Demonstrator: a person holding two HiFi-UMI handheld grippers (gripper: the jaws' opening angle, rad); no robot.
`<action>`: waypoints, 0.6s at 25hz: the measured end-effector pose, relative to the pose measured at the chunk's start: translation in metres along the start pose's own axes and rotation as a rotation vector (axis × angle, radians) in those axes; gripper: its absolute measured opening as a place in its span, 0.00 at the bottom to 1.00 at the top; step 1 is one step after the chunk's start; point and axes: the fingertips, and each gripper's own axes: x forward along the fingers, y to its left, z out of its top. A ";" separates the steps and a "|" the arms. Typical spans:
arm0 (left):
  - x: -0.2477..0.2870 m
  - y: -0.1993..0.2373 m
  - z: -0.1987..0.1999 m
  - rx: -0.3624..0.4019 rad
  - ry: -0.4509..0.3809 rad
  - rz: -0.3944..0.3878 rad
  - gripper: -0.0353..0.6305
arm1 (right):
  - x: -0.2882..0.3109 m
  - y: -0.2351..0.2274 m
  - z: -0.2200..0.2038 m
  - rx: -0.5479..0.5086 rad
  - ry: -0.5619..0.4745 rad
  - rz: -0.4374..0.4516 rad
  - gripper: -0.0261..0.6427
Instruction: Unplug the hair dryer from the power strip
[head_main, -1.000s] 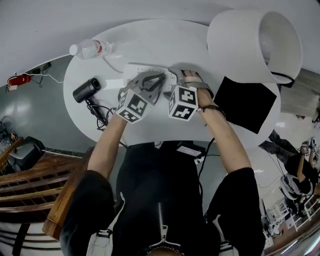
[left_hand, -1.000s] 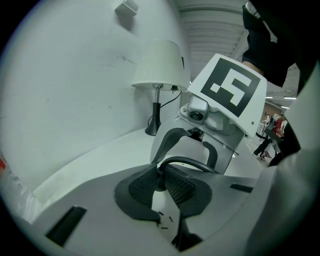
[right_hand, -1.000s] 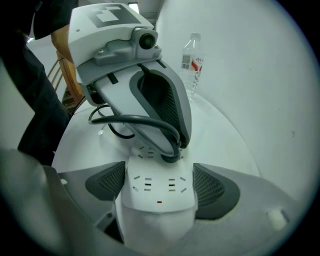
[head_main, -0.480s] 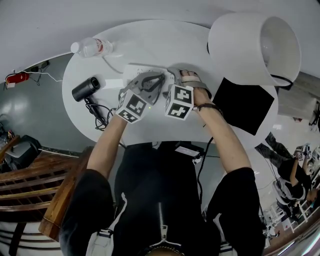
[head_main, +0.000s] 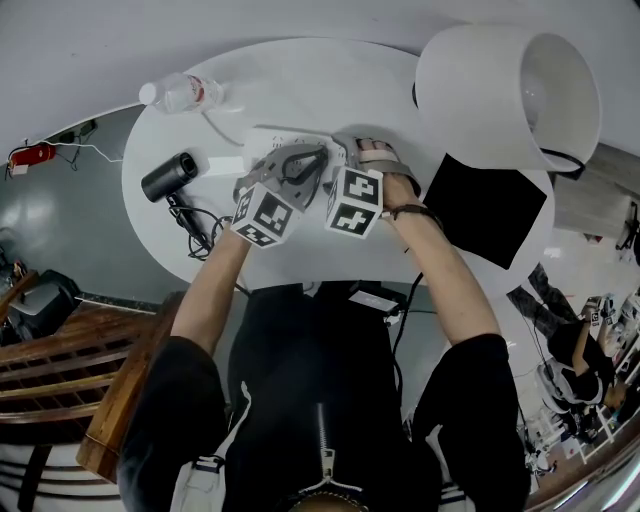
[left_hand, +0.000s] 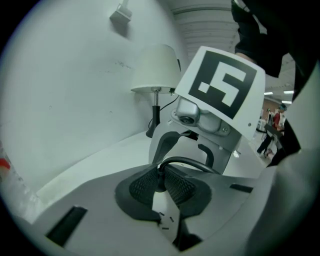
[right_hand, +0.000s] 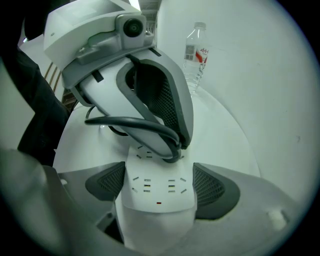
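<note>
The white power strip (head_main: 283, 141) lies at the back of the white table (head_main: 300, 85). My right gripper (right_hand: 159, 186) points steeply down, and its two pads (right_hand: 107, 182) press the sides of the power strip (right_hand: 157, 192). My left gripper (left_hand: 160, 181) is shut on the black plug (left_hand: 159, 176) of the hair dryer's cord (left_hand: 192, 164), right at the strip's face. In the right gripper view the cord (right_hand: 130, 123) loops from the left gripper's fingertips (right_hand: 182, 137) down to the strip. The black hair dryer (head_main: 168, 176) lies at the table's left.
A water bottle (head_main: 185, 93) lies at the back left of the table. A large white lamp (head_main: 510, 85) stands at the right, with a black pad (head_main: 487, 210) in front of it. Loose cord (head_main: 195, 225) is coiled by the table's left edge.
</note>
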 end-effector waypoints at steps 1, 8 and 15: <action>0.000 0.002 0.000 -0.042 -0.004 -0.013 0.12 | 0.000 0.000 0.000 0.001 -0.002 0.002 0.66; -0.001 0.002 0.002 -0.047 0.006 -0.012 0.12 | 0.000 0.001 0.002 0.011 0.001 0.002 0.66; -0.002 0.001 -0.001 0.008 0.003 -0.005 0.12 | 0.003 0.001 0.000 0.018 0.013 0.005 0.66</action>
